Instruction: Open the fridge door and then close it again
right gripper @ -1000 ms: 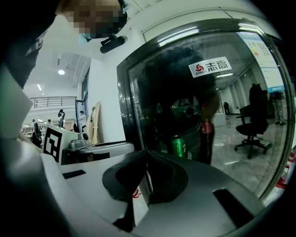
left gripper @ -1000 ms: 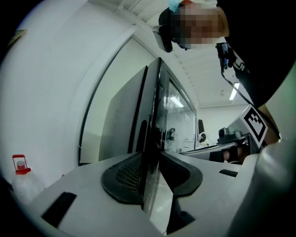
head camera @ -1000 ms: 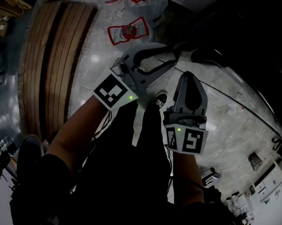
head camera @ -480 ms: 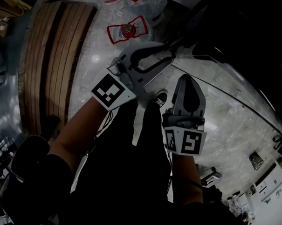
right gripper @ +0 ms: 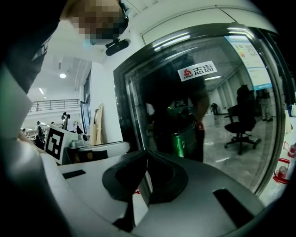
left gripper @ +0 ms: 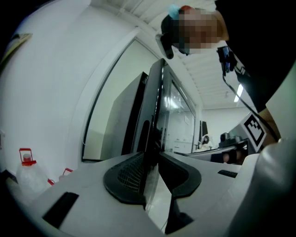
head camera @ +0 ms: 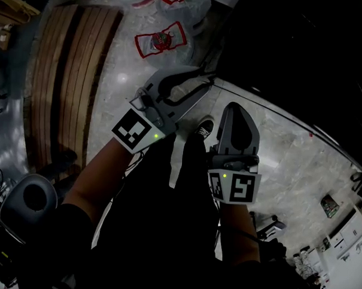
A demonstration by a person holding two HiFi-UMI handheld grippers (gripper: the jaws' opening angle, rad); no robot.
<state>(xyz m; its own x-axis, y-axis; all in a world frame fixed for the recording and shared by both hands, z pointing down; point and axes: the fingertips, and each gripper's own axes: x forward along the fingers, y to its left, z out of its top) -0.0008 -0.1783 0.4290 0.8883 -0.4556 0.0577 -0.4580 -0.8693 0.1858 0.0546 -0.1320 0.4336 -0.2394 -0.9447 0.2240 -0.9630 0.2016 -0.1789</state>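
Black-framed glass fridge door (right gripper: 199, 115): one, standing upright before both claws | left claw (left gripper: 151, 172): one, clamping on that door's edge | right claw (right gripper: 147, 178): one, pads pressing together, gripping nothing, pointing at the glass | clear red-handled jugs (head camera: 160, 41): two, sitting on the floor (head camera: 300, 152).

This is looking like an open-plan office: a polished stone floor (head camera: 300, 158) is shining, the glass fridge door (right gripper: 217, 55) is reflecting a swivel chair (right gripper: 242, 121), and someone (left gripper: 205, 140) is sitting at distant desks (left gripper: 209, 150).
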